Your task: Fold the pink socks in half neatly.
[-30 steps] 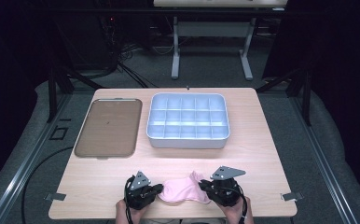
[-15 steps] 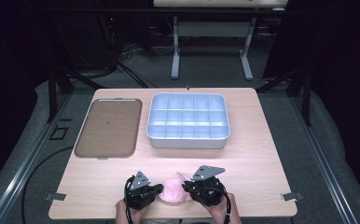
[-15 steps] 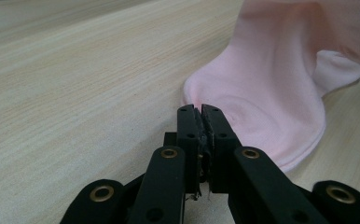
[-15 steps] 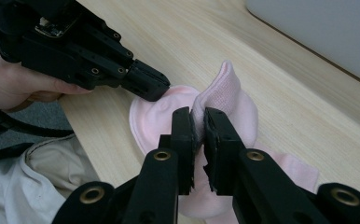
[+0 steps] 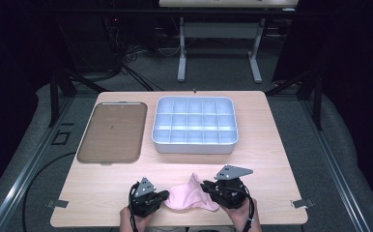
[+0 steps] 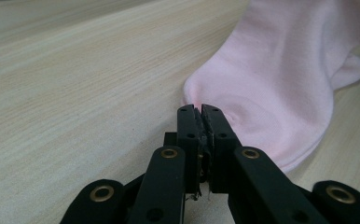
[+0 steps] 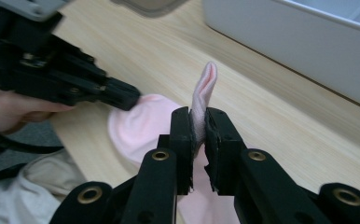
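High view puts a pink sock (image 5: pixel 190 198) at the near edge of the wooden table (image 5: pixel 271 164), stretched between the left gripper (image 5: pixel 161 197) and the right gripper (image 5: pixel 207 186). Farther off stand a white compartment tray (image 5: pixel 194 126) and, to its left, a flat brown tray (image 5: pixel 111 132).

Left gripper view has the jaws clenched at the rounded end of the sock (image 6: pixel 280 88); they seem to pinch a fold of cloth, though the pinch itself is too tight to make out. Right gripper view is plainer: the jaws are clamped on a raised flap of the sock (image 7: pixel 201 100), which stands up between them.

The sock looks light, soft and limp, so it will sag and bunch wherever it is unsupported, and it won't slip much against the pads. The ends are the sensible places to hold, as both grippers do now.

Under the raised flap, the sock's opening is hidden. The person's hands are cut off by the near edge of the high view.
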